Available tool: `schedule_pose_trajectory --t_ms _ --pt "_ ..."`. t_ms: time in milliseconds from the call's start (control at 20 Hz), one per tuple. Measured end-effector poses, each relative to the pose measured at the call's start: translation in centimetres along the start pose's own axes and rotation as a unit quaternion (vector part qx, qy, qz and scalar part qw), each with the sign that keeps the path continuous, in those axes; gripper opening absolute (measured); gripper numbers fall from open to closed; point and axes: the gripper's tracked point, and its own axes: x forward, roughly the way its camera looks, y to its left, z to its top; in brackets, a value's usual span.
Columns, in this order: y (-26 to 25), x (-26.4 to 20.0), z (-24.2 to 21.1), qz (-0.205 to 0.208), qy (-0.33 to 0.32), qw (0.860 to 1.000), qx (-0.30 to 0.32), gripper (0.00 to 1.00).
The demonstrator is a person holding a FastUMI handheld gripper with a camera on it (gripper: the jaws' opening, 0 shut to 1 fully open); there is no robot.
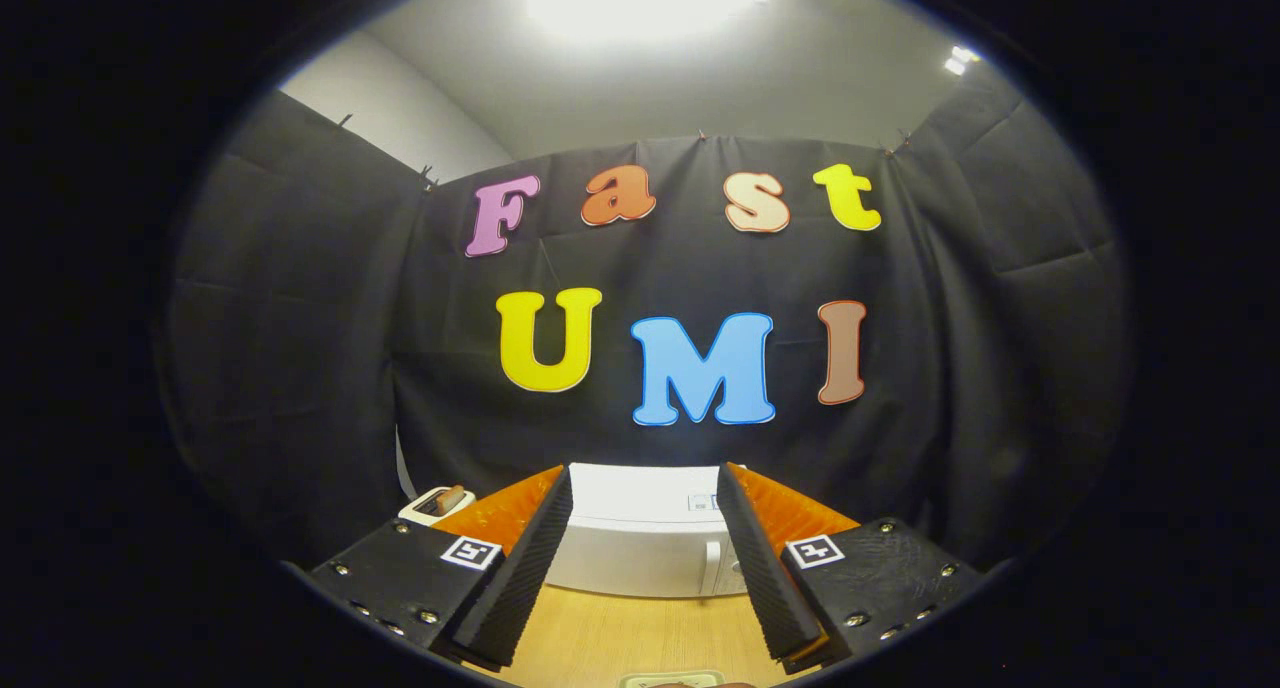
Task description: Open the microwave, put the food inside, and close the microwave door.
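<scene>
**Gripper spread wide, microwave ahead**

The gripper (645, 568) holds its 2 fingers (520, 578) wide apart with nothing between them but bare light wooden tabletop (640, 633). Beyond the fingertips, framed in the gap, stands the white box-shaped microwave (640, 538), its door shut and a vertical handle (712, 566) toward its right side. Just below the fingers, at the near table edge, a pale dish (672, 680) with something reddish-brown on it peeks in. Left of the microwave sits a small white toaster (436, 505) holding a brown slice.
</scene>
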Motion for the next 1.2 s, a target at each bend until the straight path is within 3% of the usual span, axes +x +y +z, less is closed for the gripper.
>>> schedule_pose_trajectory --t_ms 500,1200 --pt "-1.1 2.7 -3.8 -0.007 0.001 1.000 -0.004 0.88" --pt "-8.1 15.3 -22.9 -0.043 0.053 0.998 0.009 0.89"
